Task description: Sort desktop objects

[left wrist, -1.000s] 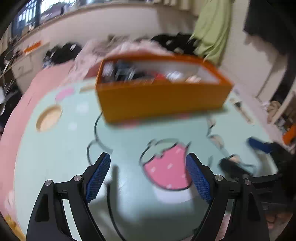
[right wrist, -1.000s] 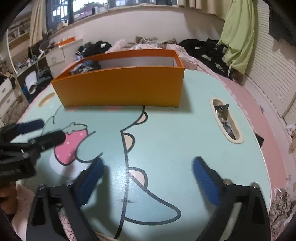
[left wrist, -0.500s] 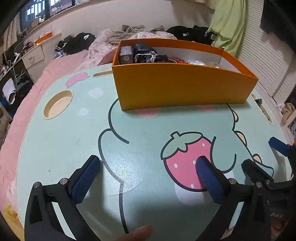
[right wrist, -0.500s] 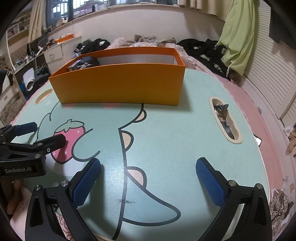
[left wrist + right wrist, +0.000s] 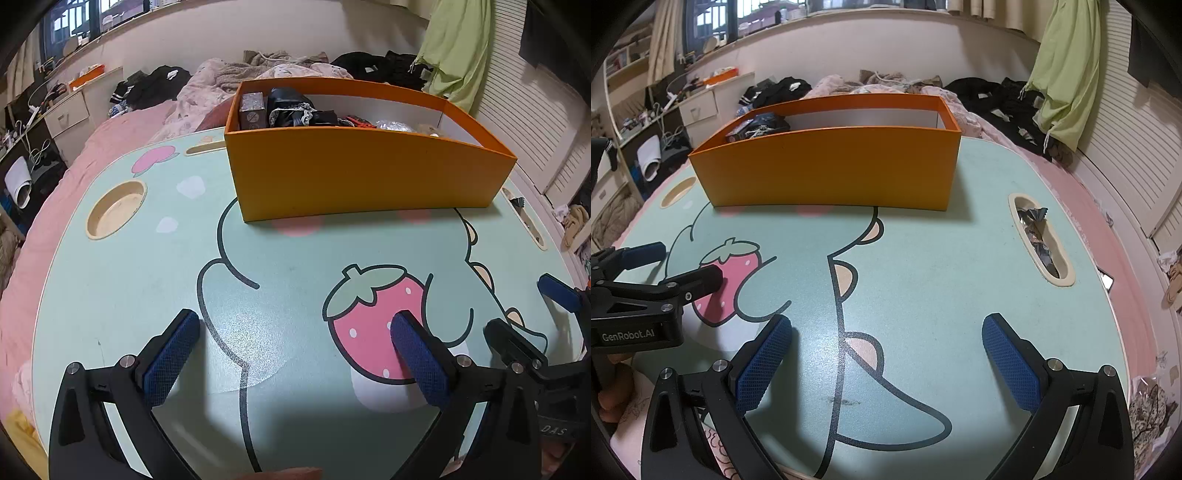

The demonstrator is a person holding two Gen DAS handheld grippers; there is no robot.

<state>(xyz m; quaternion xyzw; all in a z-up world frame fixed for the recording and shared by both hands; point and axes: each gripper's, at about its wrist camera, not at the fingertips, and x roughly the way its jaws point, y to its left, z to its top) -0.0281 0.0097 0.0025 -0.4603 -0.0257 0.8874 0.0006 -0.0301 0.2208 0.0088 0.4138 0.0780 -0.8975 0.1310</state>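
Both hands idle over the table (image 5: pixel 110 295). Left gripper (image 5: pixel 295 354) spread wide, nothing between the pads. Right gripper (image 5: pixel 886 354) likewise wide apart and empty. Neither touches the top.

The sorted stuff sits in the orange box (image 5: pixel 362 177) at the far edge: a small dark carton (image 5: pixel 252 110) in its left corner, a black bundle (image 5: pixel 291 109) beside it, then red and shiny bits I can't identify over the box wall. From the right wrist view, the right end of the box looks unfilled.

My read: the open tabletop has nothing left to pick, so the sort is near done or done. Only leftover I'd check is the crumpled wrapper (image 5: pixel 1034 229) in the slot (image 5: pixel 1067 273) on the right side. If that counts, I take it with the right hand: come in along the slot, pinch the raised foil end, lift straight up, then drop into the box's free end.

Surface: mint-green lap table with a cartoon print, strawberry (image 5: pixel 373 314) near me, round cup recess (image 5: pixel 116 208) at left. It stands on a pink bed; clothes heaped behind, green cloth (image 5: pixel 1067 81) hanging at right.
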